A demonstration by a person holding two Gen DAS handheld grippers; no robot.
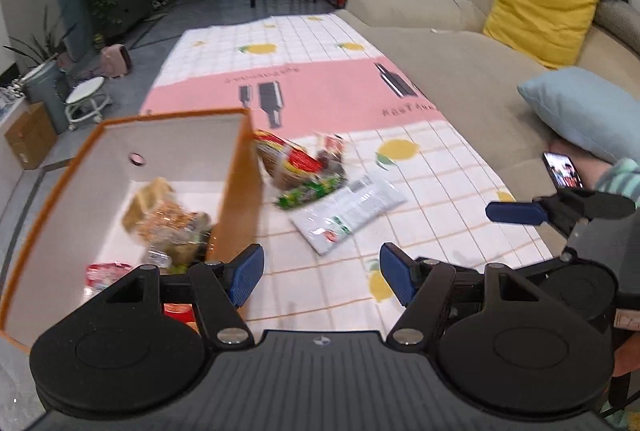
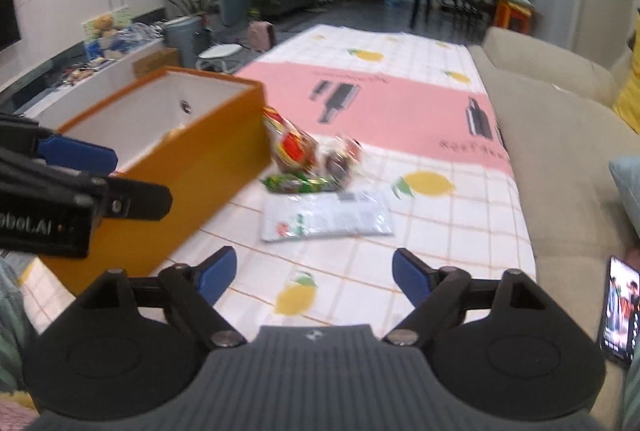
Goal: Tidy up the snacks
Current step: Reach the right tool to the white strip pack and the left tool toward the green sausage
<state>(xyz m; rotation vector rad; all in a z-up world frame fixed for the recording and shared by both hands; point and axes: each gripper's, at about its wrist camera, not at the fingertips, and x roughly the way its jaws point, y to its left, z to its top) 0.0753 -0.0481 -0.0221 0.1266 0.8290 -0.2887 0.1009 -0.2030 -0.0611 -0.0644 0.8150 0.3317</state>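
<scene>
Both grippers, left gripper (image 1: 322,279) and right gripper (image 2: 314,277), tilted downward, spread, empty.

Two wrist fisheyes, angled down along the tablecloth (image 1: 432,167), both near, sharing orange box (image 2: 208,159) and snack pile (image 1: 308,175)

Each gripper is matte black plastic: the left gripper (image 1: 322,277) and right gripper (image 2: 314,273) have two round discs, angular linkage arms with silver screw heads, and ribbed blue fingertips (image 1: 248,277). Between the discs sits a ridged grey housing (image 2: 316,383). A green striped sleeve (image 1: 620,181) shows behind the right gripper.
</scene>
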